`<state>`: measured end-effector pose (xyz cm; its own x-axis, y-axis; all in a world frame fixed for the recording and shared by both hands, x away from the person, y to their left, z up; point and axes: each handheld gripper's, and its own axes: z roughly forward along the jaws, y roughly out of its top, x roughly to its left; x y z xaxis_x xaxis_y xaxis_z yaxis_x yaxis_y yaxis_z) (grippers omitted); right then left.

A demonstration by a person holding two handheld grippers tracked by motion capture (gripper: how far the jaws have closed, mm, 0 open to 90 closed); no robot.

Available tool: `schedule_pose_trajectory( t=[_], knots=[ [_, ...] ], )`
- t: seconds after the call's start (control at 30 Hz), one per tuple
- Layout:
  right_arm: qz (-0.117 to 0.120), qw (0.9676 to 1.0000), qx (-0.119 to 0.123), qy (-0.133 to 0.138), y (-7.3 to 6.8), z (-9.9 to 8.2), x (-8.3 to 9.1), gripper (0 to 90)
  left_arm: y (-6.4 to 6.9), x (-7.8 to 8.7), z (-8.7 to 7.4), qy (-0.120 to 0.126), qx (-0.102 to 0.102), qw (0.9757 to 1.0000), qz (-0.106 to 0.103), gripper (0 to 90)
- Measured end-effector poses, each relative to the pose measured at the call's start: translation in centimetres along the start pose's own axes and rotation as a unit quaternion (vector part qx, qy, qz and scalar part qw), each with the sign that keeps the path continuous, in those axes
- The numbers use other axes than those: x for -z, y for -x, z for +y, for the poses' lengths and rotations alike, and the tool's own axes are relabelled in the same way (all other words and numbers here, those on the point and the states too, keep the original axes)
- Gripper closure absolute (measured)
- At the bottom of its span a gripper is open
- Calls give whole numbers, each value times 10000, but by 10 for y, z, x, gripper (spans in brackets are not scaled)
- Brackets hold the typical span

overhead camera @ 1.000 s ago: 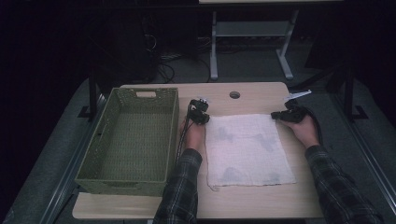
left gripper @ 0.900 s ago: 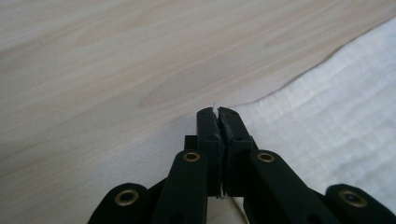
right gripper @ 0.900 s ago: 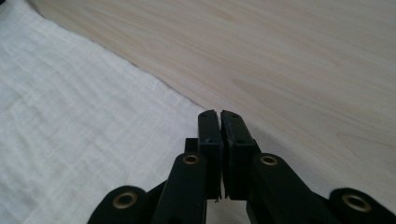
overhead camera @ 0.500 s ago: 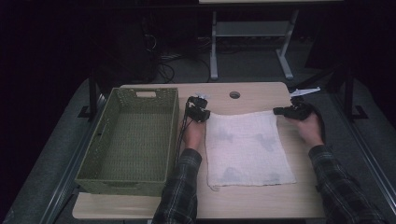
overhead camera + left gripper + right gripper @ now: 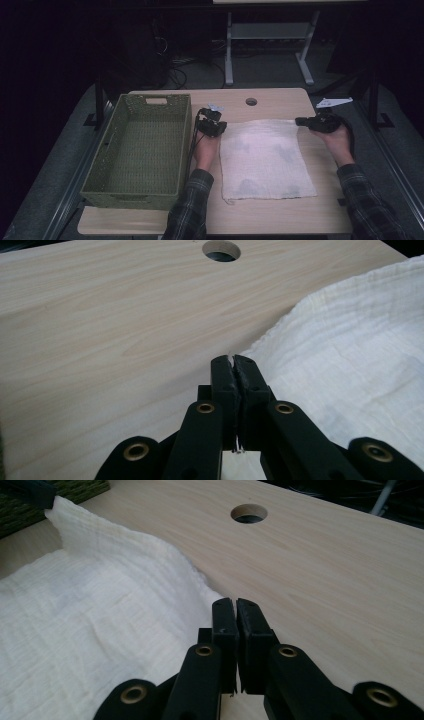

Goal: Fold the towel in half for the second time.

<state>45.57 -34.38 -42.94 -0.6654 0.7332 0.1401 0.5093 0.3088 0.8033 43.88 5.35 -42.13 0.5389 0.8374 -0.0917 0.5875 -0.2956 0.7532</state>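
Two tools pinch the white cloth (image 5: 264, 157): left tool (image 5: 223, 127) its far-left corner, right tool (image 5: 298, 121) its far-right corner; no legible writing.

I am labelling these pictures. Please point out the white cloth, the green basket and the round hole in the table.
white cloth (image 5: 265, 160), high view, middle of the fabric.
green basket (image 5: 100, 192), high view, near rim.
round hole (image 5: 251, 102), high view, its centre.
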Motion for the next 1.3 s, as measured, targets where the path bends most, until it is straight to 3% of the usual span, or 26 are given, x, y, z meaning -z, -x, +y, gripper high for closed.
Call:
schedule_pose_trajectory(
  t=[0.27, 0.47, 0.53, 0.77, 1.3],
  knots=[
    [-30, 9998, 203, 15, -17, -17, 11, 872, 9, 16, -12, 25, -64, 9999, -105, 882],
    [-24, 9995, 313, 89, -30, -35, 20, 872, 13, 26, -27, -14, -181, 9998, -8, 881],
    [-112, 9993, 348, 2, -32, -41, 22, 872, 13, 30, -31, -47, -224, 9997, 58, 881],
    [-40, 9998, 119, 134, -32, -53, 34, 873, 21, 42, -42, -27, -353, 9994, 70, 882],
    [-130, 9997, 205, 52, -52, -70, 58, 872, 48, 68, -65, -15, -388, 9992, -7, 882]
  ],
)
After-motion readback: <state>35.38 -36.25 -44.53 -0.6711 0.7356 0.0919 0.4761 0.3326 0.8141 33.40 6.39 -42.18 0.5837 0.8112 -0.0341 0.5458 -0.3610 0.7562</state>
